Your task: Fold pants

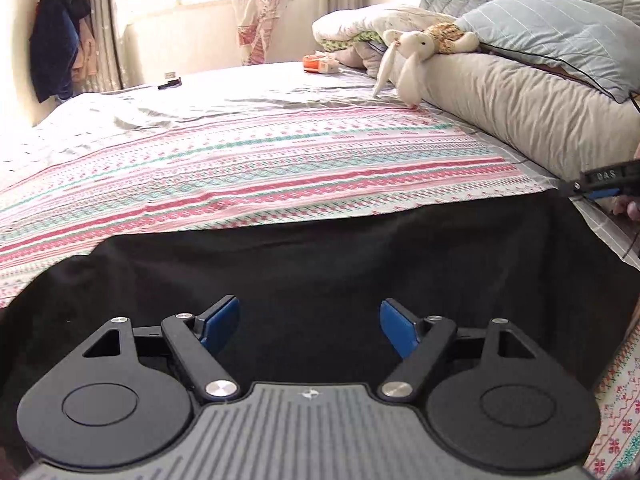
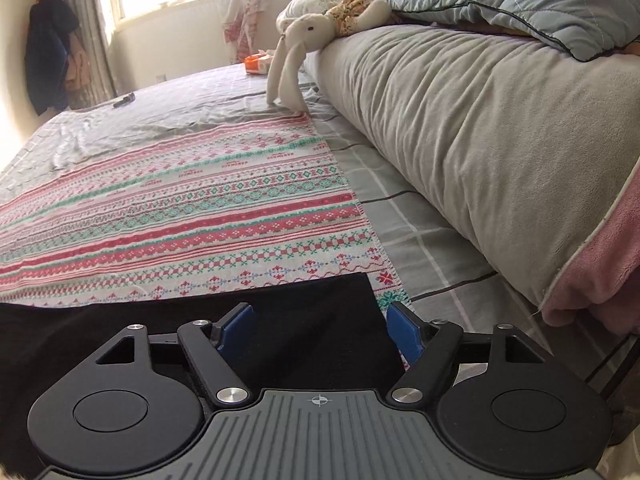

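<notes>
Pants (image 1: 320, 264), black and spread flat, lie across the near edge of a bed, on top of a patterned blanket (image 1: 248, 168) striped in pink, teal and white. The cloth looks smoothed out with a straight far edge, probably laid that way so it can be folded cleanly.

Nearest in the left wrist view, the left gripper (image 1: 310, 326) hovers over the middle of the black fabric, its blue pads wide apart and nothing between them. It holds nothing; the pants lie directly beneath and ahead of it.

In the right wrist view, the right gripper (image 2: 320, 330) sits above the right-hand corner of the pants (image 2: 280, 312), where the fabric's side edge runs between its blue pads. Its jaws are apart and not pinching the cloth. From the left wrist view the right gripper (image 1: 600, 188) shows only as a dark tip at the far right edge of the fabric, with a bit of a hand beside it.

Beyond the blanket, a grey checked sheet (image 2: 420, 240) covers the bed. A long beige bolster pillow (image 2: 460, 132) runs along the right side, with a blue-grey quilted pillow (image 2: 520, 0) resting on it. A white stuffed rabbit (image 2: 296, 40) droops over the bolster's far end. Farther off sit an orange box (image 2: 256, 62), a small dark object (image 2: 124, 100), a bright window and dark clothes (image 2: 48, 52) hanging on the wall.
</notes>
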Demonstrator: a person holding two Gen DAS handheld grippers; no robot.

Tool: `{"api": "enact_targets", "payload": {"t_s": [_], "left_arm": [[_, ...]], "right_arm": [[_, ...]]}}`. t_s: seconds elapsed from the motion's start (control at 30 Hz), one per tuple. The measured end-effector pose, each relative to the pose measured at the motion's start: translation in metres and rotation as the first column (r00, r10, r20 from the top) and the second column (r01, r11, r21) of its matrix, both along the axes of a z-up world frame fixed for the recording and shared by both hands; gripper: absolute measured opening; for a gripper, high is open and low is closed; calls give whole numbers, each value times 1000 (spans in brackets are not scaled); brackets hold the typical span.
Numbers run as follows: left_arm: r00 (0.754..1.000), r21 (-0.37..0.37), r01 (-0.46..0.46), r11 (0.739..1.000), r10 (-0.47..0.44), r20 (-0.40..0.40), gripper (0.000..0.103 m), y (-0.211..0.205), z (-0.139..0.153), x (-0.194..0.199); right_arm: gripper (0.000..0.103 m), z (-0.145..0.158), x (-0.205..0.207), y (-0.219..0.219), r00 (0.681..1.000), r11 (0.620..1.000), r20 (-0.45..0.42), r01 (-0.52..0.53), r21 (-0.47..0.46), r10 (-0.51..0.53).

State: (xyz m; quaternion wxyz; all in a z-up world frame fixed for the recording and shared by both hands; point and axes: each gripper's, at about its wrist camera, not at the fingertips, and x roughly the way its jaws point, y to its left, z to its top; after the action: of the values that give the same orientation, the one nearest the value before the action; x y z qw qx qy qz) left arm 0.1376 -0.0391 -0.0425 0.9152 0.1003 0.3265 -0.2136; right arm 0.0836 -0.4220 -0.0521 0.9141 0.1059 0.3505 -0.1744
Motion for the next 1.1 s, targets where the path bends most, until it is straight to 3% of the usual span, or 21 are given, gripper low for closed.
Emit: {"api": "enact_targets", "payload": {"t_s": [0.1, 0.23, 0.4, 0.53, 0.63, 0.77, 0.87, 1.03, 1.1], "left_arm": [[991, 3, -131, 991, 131, 22, 97, 39, 13, 21], [958, 25, -286, 958, 286, -10, 97, 97, 24, 54], [937, 145, -337, 930, 346, -45, 97, 153, 24, 93], [963, 219, -247, 944, 265, -55, 97, 183, 18, 116], [986, 287, -116, 951, 146, -85, 97, 203, 6, 131], [988, 330, -20, 944, 69, -136, 97, 219, -7, 148], [982, 312, 41, 949, 20, -188, 97, 231, -12, 159], [966, 304, 157, 940, -82, -244, 94, 244, -23, 160], [959, 277, 176, 945, -100, -266, 88, 249, -23, 162]], "right_arm": [[75, 0, 6, 27, 998, 999, -45, -48, -20, 47], [75, 6, 19, 74, 983, 984, -57, -177, -17, 176], [75, 10, 51, 144, 943, 944, -41, -331, 18, 331], [75, 15, 83, 209, 893, 893, -22, -449, 31, 449], [75, 17, 108, 254, 857, 856, -4, -514, 51, 515], [75, 14, 144, 306, 824, 822, 5, -565, 62, 566], [75, 9, 171, 334, 815, 811, 8, -578, 89, 580], [74, -2, 212, 363, 838, 829, 15, -543, 137, 546], [72, -7, 223, 371, 846, 835, 20, -530, 147, 533]]}}
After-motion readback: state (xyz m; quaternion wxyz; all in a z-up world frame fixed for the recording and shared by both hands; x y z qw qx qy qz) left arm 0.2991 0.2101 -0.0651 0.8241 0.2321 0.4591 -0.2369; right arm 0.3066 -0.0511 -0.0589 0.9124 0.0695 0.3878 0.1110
